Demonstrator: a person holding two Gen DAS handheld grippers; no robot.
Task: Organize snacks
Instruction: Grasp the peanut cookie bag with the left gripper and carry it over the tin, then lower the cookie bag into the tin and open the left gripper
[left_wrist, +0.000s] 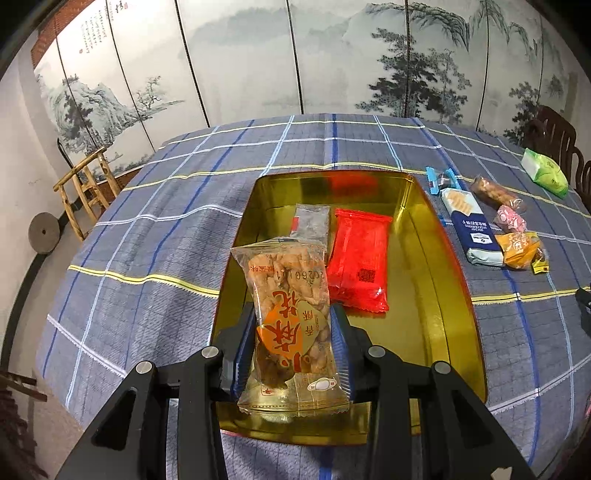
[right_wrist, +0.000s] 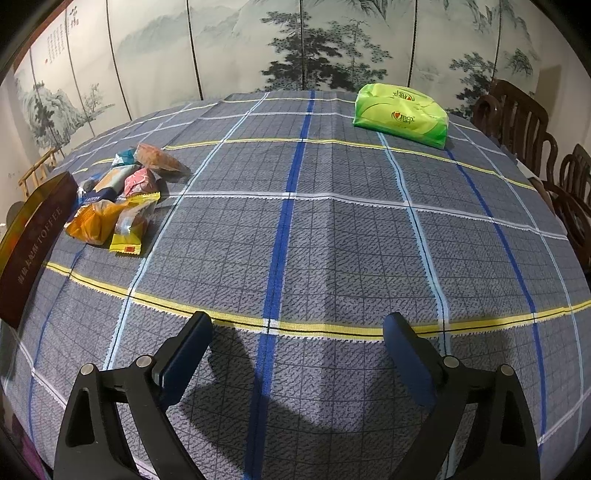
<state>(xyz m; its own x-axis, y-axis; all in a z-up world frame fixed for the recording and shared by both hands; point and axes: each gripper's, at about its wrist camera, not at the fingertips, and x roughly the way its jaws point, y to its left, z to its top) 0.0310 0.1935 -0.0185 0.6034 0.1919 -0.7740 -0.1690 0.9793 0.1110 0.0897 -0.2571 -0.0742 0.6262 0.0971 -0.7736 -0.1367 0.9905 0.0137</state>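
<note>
Over the near end of the gold tin (left_wrist: 454, 295), the left gripper (left_wrist: 291, 325) clamps a clear pack (left_wrist: 291, 314) of fried twists across its lower half — held lengthwise, likely so it can drop in beside the red pack (left_wrist: 360, 264) and the small clear one (left_wrist: 312, 221) already inside. More snacks (left_wrist: 491, 225) wait in a cluster right of the tin. The right gripper (right_wrist: 297, 341) hangs spread wide and empty above the cloth (right_wrist: 332, 240) — probably ready for the next snack.

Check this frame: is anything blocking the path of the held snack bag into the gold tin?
Nothing visible does. The left gripper holds the snack bag right over the gold tin. The red packet and a clear packet lie inside, leaving bare floor on the left.
</note>
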